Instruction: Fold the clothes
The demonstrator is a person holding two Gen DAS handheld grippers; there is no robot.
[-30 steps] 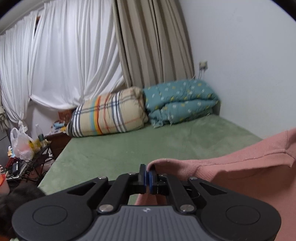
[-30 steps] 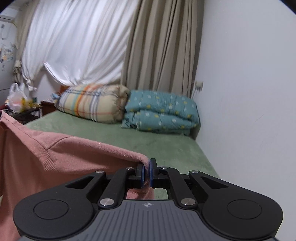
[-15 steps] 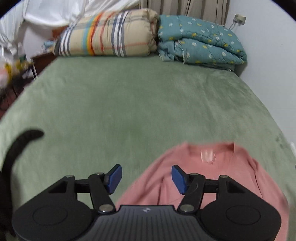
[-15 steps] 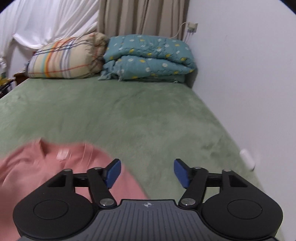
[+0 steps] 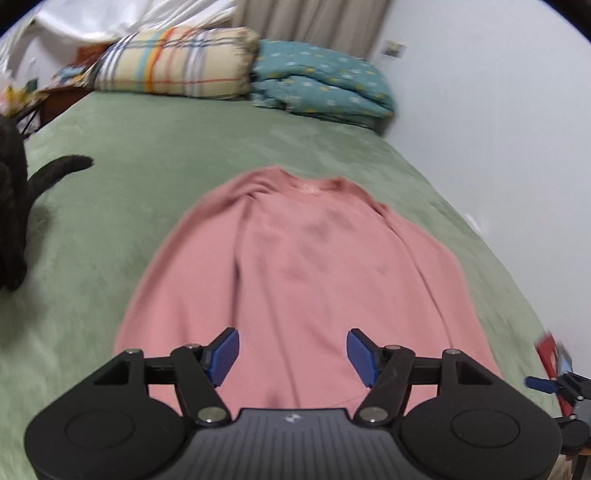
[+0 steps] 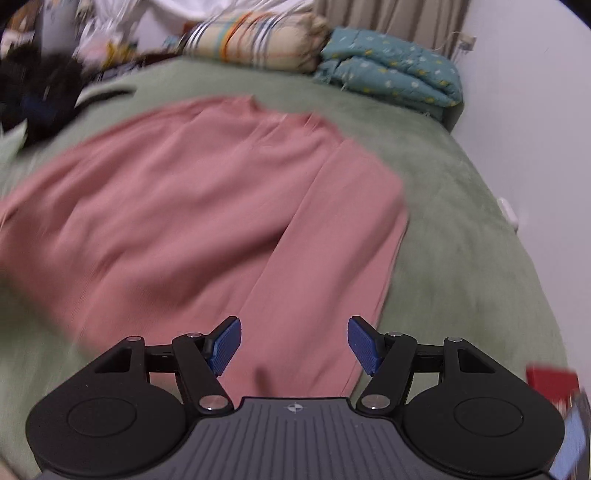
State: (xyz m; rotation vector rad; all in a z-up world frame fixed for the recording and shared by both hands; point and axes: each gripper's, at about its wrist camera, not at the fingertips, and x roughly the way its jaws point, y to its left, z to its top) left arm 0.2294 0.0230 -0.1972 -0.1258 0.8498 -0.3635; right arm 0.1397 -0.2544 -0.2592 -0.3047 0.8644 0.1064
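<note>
Lying flat, pink sweater [image 5: 306, 266], neckline far, creased

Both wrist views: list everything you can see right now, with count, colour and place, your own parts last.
pink long-sleeved knit top: 1, pink, spread flat on the bed, neckline toward the pillows
green fleece bed cover: 1, green, under the top
plaid striped pillow: 1, cream with coloured stripes, head of the bed
teal flowered folded quilt: 1, teal, beside the pillow, by the wall
black furry animal: 1, black, left edge of the bed, only partly in view
red flat object: 1, red, right edge, blurred
beige curtain: 1, beige, behind the bedding
left claw: 1, black with blue pads, jaws opening, nothing between them, above the top
right claw: 1, same colours, open, above the top's right sleeve
</note>
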